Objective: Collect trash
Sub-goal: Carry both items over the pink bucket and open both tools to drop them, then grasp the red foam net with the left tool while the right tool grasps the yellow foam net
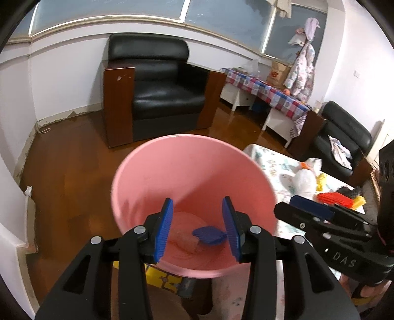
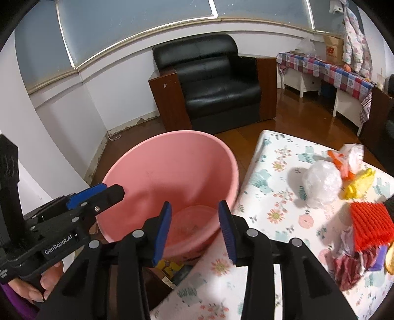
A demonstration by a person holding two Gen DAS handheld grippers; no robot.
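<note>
Left wrist: our left gripper (image 1: 197,227) hangs over the pink bin (image 1: 128,177), jaws apart, empty; blue scrap (image 1: 209,235) lies inside.

Right wrist: right gripper (image 2: 194,229) also apart, empty. Crumpled plastic ball (image 2: 321,183) on the table (image 2: 268,152) looks light and squashy; we'd pinch its middle.

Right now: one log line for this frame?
left tool: open, empty | right tool: open, empty | pink bucket: blue scrap inside | table: trash left

Even indoor light fills both views, with dark window panes (image 1: 221,22) behind. The wooden floor (image 1: 73,160) ahead of the tool shows soft glare. Fisheye bending curves the walls and blackens corners. The pink bin's rim (image 2: 234,167) is slightly blurred.
</note>
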